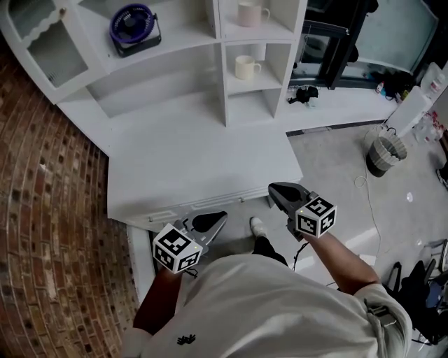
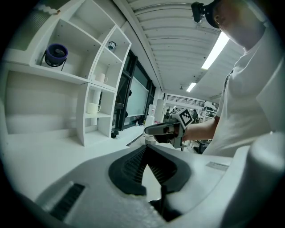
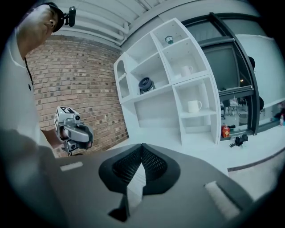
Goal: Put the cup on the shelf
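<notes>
A cream cup stands in the middle cubby of the white shelf unit. A second, pinkish cup stands in the cubby above it. Both show in the left gripper view as the lower cup and the upper cup, and in the right gripper view as the lower cup and the upper cup. My left gripper is shut and empty at the front edge of the white counter. My right gripper is also shut and empty, just off the counter's front right corner. Both are far from the cups.
A dark blue fan sits on the wide upper shelf. A brick wall borders the left. On the grey floor to the right stand a woven basket and some clutter. A small black object lies beside the shelf unit.
</notes>
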Tool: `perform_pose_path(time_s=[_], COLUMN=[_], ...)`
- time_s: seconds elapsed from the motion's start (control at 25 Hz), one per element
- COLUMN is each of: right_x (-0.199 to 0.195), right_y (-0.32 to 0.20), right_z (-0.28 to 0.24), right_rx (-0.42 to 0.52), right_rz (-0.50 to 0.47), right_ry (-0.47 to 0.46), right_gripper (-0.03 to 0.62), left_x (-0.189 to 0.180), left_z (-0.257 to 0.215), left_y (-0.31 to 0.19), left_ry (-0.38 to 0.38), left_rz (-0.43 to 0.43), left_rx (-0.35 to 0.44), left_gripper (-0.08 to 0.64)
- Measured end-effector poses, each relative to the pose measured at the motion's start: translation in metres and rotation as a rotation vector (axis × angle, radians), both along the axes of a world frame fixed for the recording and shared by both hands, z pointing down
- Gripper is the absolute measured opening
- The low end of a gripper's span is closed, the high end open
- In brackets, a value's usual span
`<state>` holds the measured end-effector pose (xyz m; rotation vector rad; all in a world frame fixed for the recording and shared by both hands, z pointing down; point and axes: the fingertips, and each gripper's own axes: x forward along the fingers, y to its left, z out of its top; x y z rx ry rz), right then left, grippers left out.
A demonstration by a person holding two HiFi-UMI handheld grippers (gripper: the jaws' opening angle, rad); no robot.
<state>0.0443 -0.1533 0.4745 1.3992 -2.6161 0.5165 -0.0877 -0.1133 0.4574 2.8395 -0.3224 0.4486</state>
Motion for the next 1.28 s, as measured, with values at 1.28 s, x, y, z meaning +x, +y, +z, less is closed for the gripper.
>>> perform_pose_path(time_s=[1.28], right_x=[-0.026], right_y=[0.045], right_z=[0.0], right_rx=[0.035], right_rz=[-0.036], right_ry=[-0.001], right_gripper=[0.011], left_x=[-0.005], left_z=[0.007], left_y=[0.029], left_ry=[-0.019], left_rz=[0.021], left_rx=[0.002], left_gripper=[0.006])
